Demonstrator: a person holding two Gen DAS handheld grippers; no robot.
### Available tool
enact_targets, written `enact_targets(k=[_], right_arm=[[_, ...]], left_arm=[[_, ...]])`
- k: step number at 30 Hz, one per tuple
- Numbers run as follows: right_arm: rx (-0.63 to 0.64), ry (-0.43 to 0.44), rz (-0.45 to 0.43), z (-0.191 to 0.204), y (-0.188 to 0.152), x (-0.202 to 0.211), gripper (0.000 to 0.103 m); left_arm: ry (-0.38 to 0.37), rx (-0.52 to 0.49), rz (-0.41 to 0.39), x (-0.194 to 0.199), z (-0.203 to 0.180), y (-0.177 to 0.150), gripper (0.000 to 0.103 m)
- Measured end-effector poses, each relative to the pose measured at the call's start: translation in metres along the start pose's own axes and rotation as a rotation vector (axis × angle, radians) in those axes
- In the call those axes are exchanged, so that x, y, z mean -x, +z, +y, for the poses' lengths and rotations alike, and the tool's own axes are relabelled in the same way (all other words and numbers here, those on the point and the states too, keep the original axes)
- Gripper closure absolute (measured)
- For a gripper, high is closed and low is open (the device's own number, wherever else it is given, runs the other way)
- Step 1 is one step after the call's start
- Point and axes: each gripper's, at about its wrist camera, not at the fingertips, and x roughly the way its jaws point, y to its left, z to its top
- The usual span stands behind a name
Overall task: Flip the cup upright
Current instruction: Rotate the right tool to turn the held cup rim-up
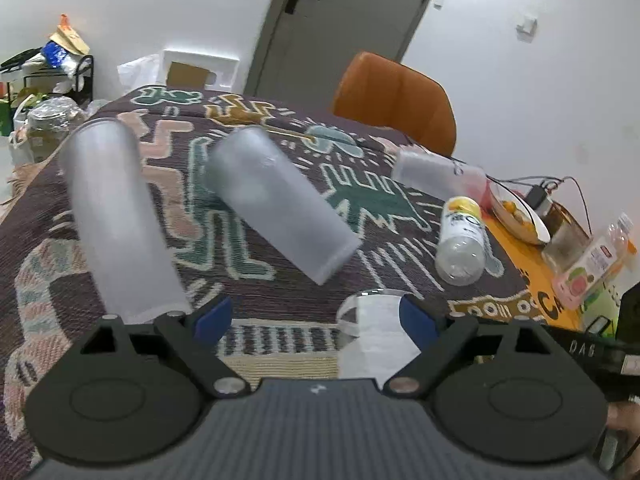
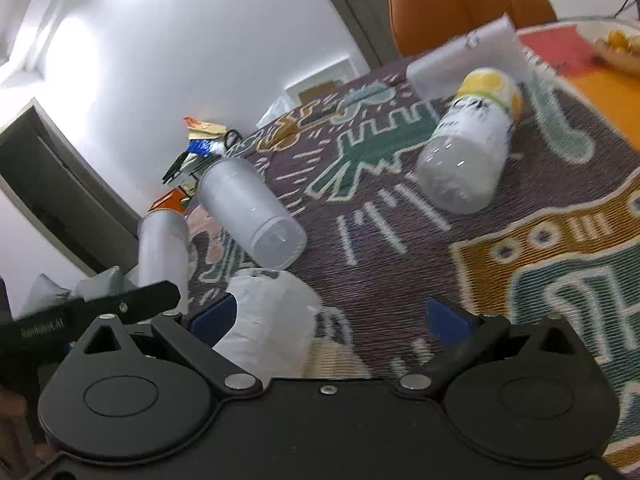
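Several frosted plastic cups lie on their sides on the patterned tablecloth [image 1: 280, 292]. One cup [image 1: 120, 220] lies at the left, one [image 1: 276, 200] in the middle, and one [image 1: 436, 174] far right. A clear cup [image 1: 372, 336] lies close by my left gripper's right finger. My left gripper [image 1: 316, 320] is open and empty above the cloth. In the right wrist view my right gripper [image 2: 340, 320] is open, with a whitish cup [image 2: 268, 316] beside its left finger. The middle cup [image 2: 252, 212] and left cup [image 2: 164, 248] lie beyond.
A plastic bottle with a yellow cap [image 1: 460, 240] lies on its side; it also shows in the right wrist view [image 2: 468, 152]. A bowl of food [image 1: 516, 216], another bottle [image 1: 592, 264] and cables sit at the right. An orange chair [image 1: 396, 100] stands behind the table.
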Motion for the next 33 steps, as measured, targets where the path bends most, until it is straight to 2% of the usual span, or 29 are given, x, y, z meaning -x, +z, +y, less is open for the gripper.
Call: enact_targets(k=[10, 19, 25, 33], right_arm=[[-0.092, 0.036, 0.121, 0.009, 0.008, -0.025, 0.0], [-0.152, 0.028, 0.243, 0.014, 0.016, -0.048, 0.0], [-0.143, 0.001, 0.325, 0.024, 0.021, -0.065, 0.0], [-0.127, -0.018, 0.375, 0.033, 0.027, -0.08, 0.001]], left_arm=[[0.006, 0.077, -0.036, 0.003, 0.039, -0.008, 0.013], [-0.056, 0.042, -0.091, 0.018, 0.043, -0.015, 0.012], [-0.073, 0.053, -0.107, 0.021, 0.05, -0.023, 0.012], [-0.056, 0.088, -0.095, 0.018, 0.063, -0.034, 0.012]])
